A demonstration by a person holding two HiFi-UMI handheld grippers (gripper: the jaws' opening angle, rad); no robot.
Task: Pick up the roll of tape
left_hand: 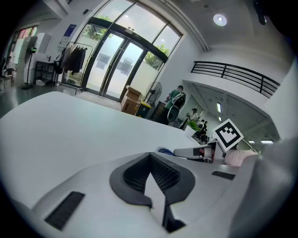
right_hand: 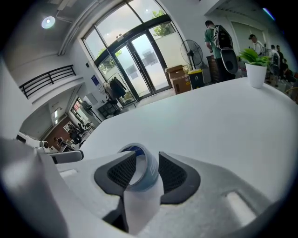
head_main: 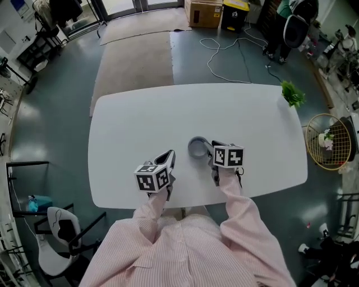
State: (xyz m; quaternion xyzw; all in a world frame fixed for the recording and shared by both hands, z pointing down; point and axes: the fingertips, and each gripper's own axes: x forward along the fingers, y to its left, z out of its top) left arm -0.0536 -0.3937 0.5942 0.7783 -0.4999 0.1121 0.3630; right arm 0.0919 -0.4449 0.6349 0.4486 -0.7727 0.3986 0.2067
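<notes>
The roll of tape (head_main: 196, 148), a bluish-grey ring, is near the front middle of the white table (head_main: 168, 117). My right gripper (head_main: 208, 150) is at its right side, shut on it. In the right gripper view the roll (right_hand: 139, 179) stands tilted with its near wall pinched between the two dark pads of the right gripper (right_hand: 145, 157). Whether it is off the tabletop I cannot tell. My left gripper (head_main: 170, 154) hovers a little to the left of the roll, shut with nothing in it; its pads (left_hand: 139, 174) meet. A sliver of the roll (left_hand: 164, 151) shows in the left gripper view.
A small potted plant (head_main: 292, 94) stands at the table's far right corner. A wire basket (head_main: 328, 140) is on the floor to the right, a chair (head_main: 61, 235) at the near left, a loose cable (head_main: 235, 56) and a cardboard box (head_main: 203, 12) beyond the table.
</notes>
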